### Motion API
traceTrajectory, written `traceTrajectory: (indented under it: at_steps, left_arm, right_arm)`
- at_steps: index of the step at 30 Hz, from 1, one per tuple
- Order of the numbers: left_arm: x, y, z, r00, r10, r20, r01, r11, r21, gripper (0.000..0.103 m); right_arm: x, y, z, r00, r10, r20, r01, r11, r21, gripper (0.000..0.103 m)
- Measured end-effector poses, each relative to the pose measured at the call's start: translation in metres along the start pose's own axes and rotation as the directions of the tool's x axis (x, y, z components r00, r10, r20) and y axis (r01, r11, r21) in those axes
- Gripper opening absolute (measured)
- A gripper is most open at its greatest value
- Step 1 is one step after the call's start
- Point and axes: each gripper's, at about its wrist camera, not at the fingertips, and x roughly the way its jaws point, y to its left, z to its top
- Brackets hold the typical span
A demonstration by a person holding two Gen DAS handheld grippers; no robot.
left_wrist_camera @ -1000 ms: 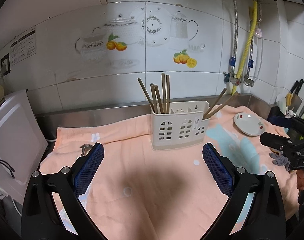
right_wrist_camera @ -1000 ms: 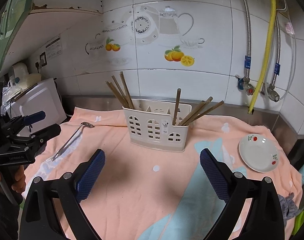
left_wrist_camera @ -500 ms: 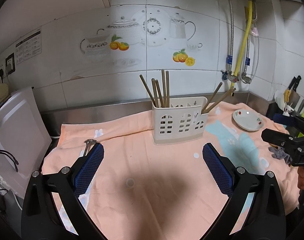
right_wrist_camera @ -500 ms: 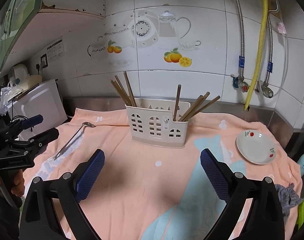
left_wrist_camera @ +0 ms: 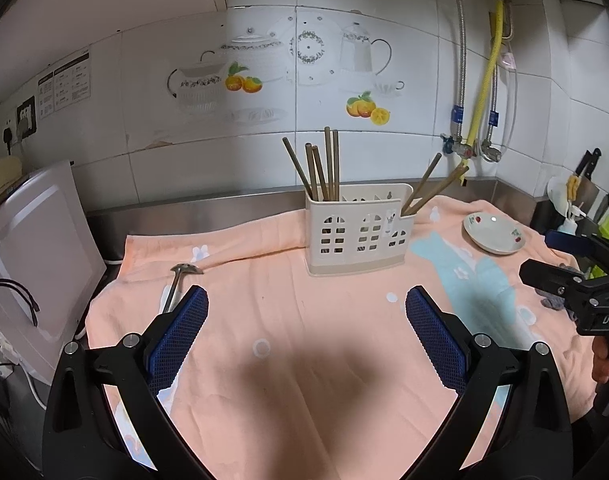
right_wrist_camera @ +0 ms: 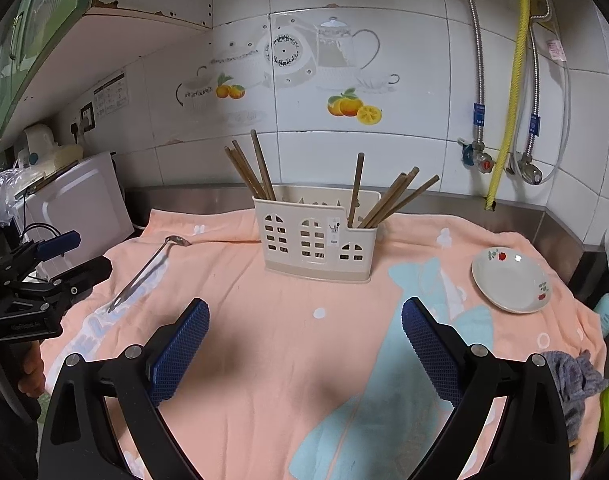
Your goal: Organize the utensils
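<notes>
A cream utensil holder (left_wrist_camera: 358,230) (right_wrist_camera: 318,234) stands on the peach towel near the back wall, with several brown chopsticks (left_wrist_camera: 322,166) (right_wrist_camera: 250,170) upright in its left and right compartments. A metal spoon (left_wrist_camera: 176,286) (right_wrist_camera: 148,268) lies flat on the towel to the holder's left. My left gripper (left_wrist_camera: 304,316) is open and empty, well in front of the holder. My right gripper (right_wrist_camera: 304,320) is open and empty, also in front of it. Each gripper shows at the edge of the other's view: the right one (left_wrist_camera: 580,276), the left one (right_wrist_camera: 44,276).
A small white plate (left_wrist_camera: 494,232) (right_wrist_camera: 512,280) with red fruit marks sits on the towel at the right. A white appliance (left_wrist_camera: 32,264) stands at the left edge. A grey cloth (right_wrist_camera: 572,376) lies at the near right. Knives (left_wrist_camera: 588,172) and pipes (right_wrist_camera: 508,92) are at the right wall.
Both grippers have pulled back and up from the holder, so it looks smaller and farther. The jaws stay open. Nothing on the towel has moved.
</notes>
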Motion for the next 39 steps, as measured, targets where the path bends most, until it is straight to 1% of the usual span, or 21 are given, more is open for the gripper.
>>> traceTrajectory:
  at_steps: [11,16,21,39]
  left_arm:
    - [0.001,-0.005,-0.015,1.0,0.001,-0.025,-0.001,1.0,0.006,0.098]
    - [0.002,-0.002,-0.022,0.999,-0.006,-0.035,0.005,1.0,-0.013,0.098]
    - [0.003,0.003,-0.025,0.999,-0.005,-0.041,0.003,1.0,-0.029,0.098]
    - [0.006,0.008,-0.032,0.998,-0.009,-0.06,0.004,0.998,-0.069,0.098]
  right_arm:
    - [0.0,-0.001,-0.012,1.0,-0.002,-0.015,0.002,1.0,0.027,0.094]
    - [0.0,-0.002,-0.016,1.0,-0.009,-0.019,0.009,0.999,0.035,0.094]
    - [0.001,0.001,-0.018,0.999,-0.026,-0.023,0.027,0.999,0.019,0.094]
    - [0.005,0.003,-0.024,0.999,-0.019,-0.037,0.02,1.0,0.012,0.094]
